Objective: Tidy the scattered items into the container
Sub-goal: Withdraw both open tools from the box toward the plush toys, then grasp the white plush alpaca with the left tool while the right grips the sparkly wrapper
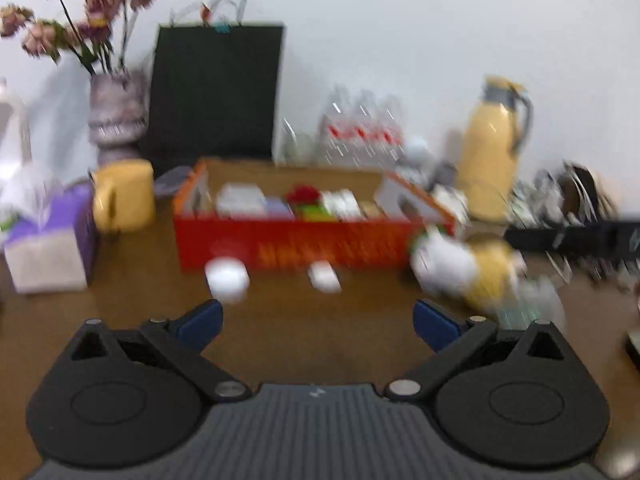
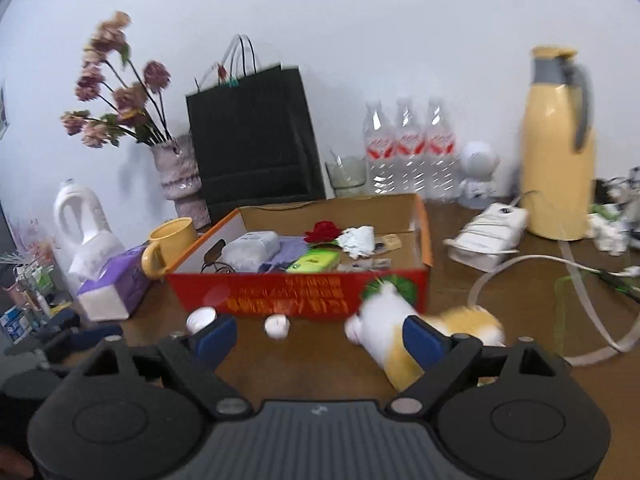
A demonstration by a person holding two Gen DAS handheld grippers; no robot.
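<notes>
the red cardboard box (image 2: 304,292) sits toward the back middle of the brown table (image 2: 320,360), already holding a tissue pack (image 2: 252,248), a green packet (image 2: 316,261) and a red flower (image 2: 321,231). in front of its near wall lie a white cap (image 2: 201,318) and a small white round piece (image 2: 277,326), both apart from the box. a white-and-yellow plush toy (image 2: 394,332) lies at the box's near right corner, perhaps touching it; blur makes that hard to say. the right gripper (image 2: 320,338) hovers low over the table's near edge, jaws spread wide and empty, its right finger in front of the plush. the left gripper (image 1: 318,324) also stands spread with nothing between its fingers. a yellow mug (image 2: 170,246) stands just left of the box.
</notes>
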